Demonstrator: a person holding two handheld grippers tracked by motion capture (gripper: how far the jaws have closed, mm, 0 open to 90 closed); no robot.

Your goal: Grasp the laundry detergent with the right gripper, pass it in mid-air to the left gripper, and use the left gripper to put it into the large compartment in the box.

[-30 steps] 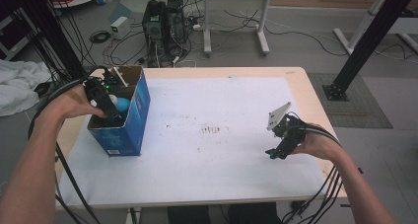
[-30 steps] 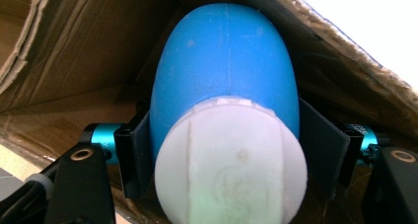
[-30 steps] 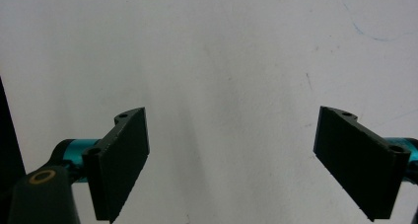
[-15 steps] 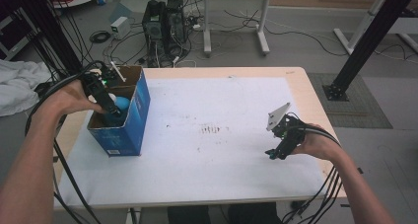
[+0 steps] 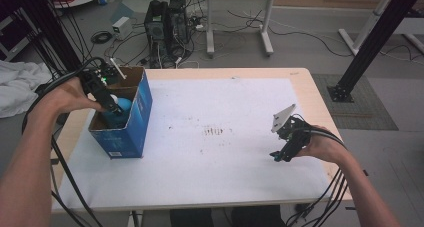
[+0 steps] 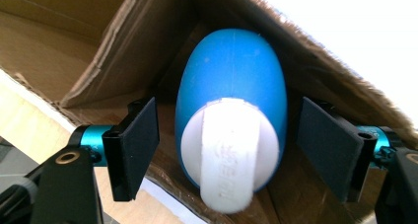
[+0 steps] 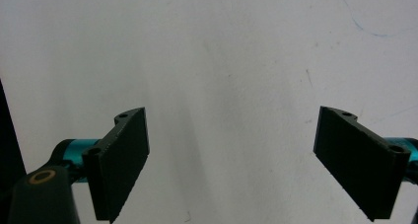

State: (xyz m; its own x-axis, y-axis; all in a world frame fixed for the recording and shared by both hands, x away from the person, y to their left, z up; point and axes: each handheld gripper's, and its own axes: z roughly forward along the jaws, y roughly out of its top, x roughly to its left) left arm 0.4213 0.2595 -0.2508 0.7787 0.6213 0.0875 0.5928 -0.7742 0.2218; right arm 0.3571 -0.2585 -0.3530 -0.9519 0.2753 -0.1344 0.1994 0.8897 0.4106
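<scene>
Left gripper [image 5: 111, 105] is down inside the open top of the blue cardboard box [image 5: 131, 132], which stands at the left end of the desk [image 5: 210, 187]. In the left gripper view its fingers [image 6: 135, 147] are spread apart with the blue egg-shaped bottle [image 6: 231, 93] sitting between them. There's a visible gap on both sides, so no contact with either pad. The bottle's white cap [image 6: 227, 152] points back toward the camera, nearest the finger roots; the rounded blue end points away past the fingertips, tucked against the brown inner wall and a folded flap. High view shows a bit of the blue bottle [image 5: 121, 107] just beside the gripper, within the box walls. Left hand [image 5: 67, 94] wraps the gripper body; the cables loop off the desk's left edge.

Right gripper [image 5: 284, 149] is held low over the right side of the desk, well apart from the box, grey three-cornered plate [image 5: 283, 118] on top. Right hand [image 5: 320, 147] holds it from behind. In the right gripper view its fingers [image 7: 121, 160] stand wide apart, nothing between them, only the white desk surface [image 7: 222, 86] ahead with faint scuffs and a thin blue pen mark beyond the far fingertip. Can't tell whether the tips touch the surface.

A small patch of brown marks [image 5: 215, 132] sits mid-desk, between the two grippers.
</scene>
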